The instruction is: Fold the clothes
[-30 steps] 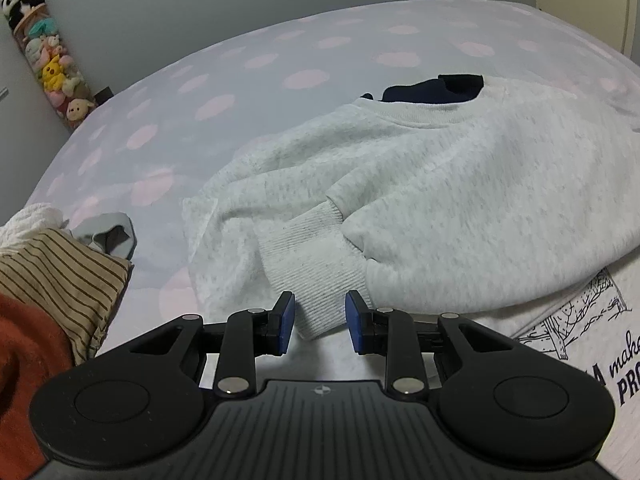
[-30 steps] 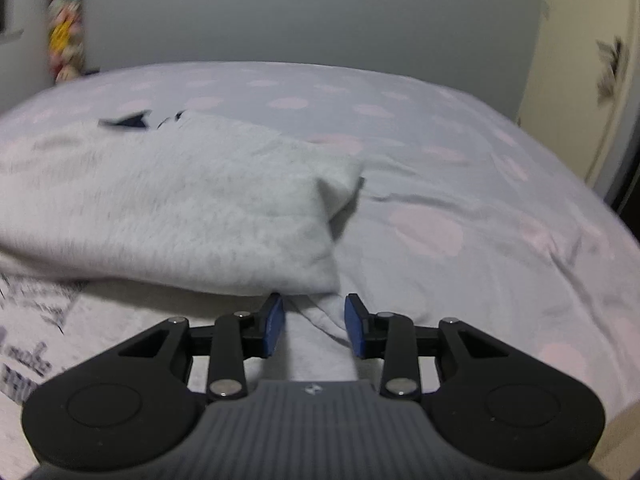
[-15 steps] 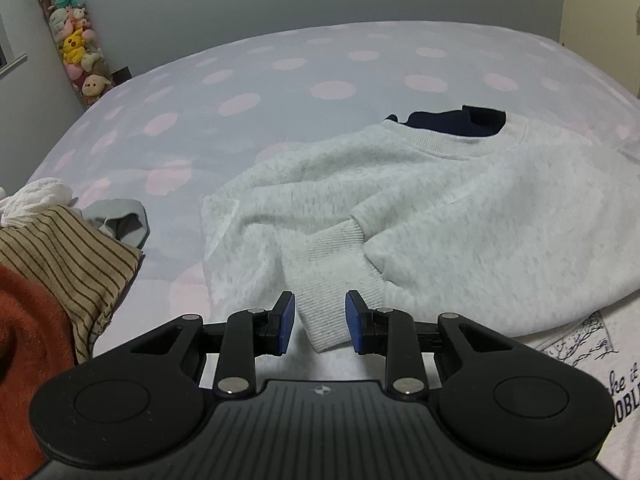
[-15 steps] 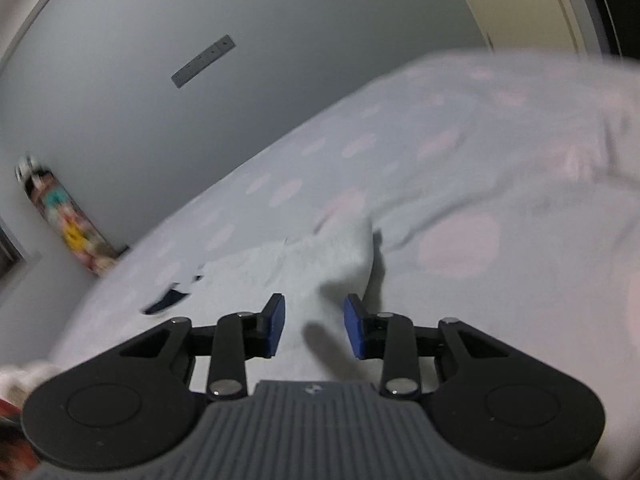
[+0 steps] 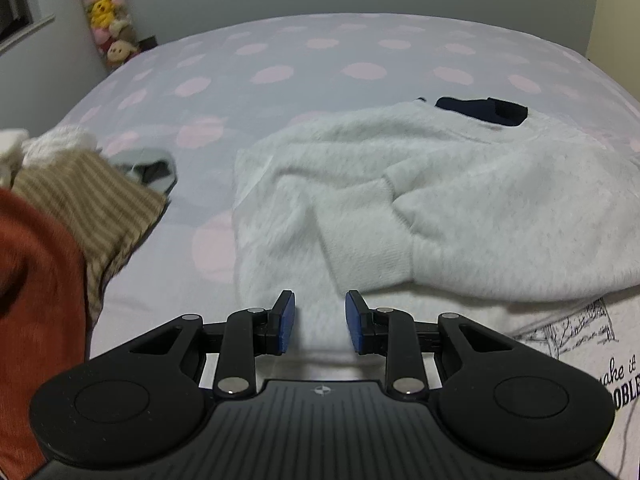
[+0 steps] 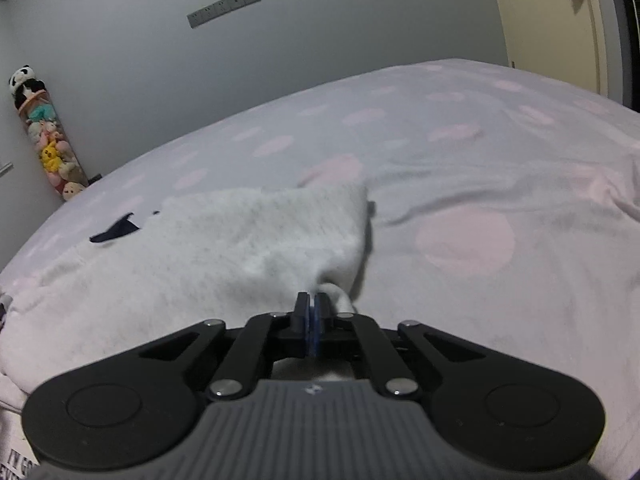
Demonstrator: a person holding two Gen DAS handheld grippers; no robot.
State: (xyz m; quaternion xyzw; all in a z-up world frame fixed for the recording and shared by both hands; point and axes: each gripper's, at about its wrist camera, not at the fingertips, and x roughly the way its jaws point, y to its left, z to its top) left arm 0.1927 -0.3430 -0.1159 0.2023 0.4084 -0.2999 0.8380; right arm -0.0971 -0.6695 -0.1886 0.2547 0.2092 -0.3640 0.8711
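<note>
Sweater (image 5: 460, 200) spread mid-bed (image 5: 320, 64), near the front edge. Right gripper (image 6: 311, 312) just snapped closed, pinching the sweater's right corner, cloth bunched at the pads. Left gripper (image 5: 320, 320) partly open, nothing gripped, hovering over the cuff (image 5: 360, 236) with sweater fabric showing between the fingers (image 5: 286, 320).

Dim, even indoor light with a cool grey cast and no glare; soft shadows lie just under the left tongs (image 5: 320, 322) and beside the folded sweatshirt (image 6: 256, 240) ahead of the right tongs (image 6: 311, 314); motion blur smears the striped cloth (image 5: 88, 196) left of the left tongs; fisheye bends the bed (image 6: 480, 160) edges.
</note>
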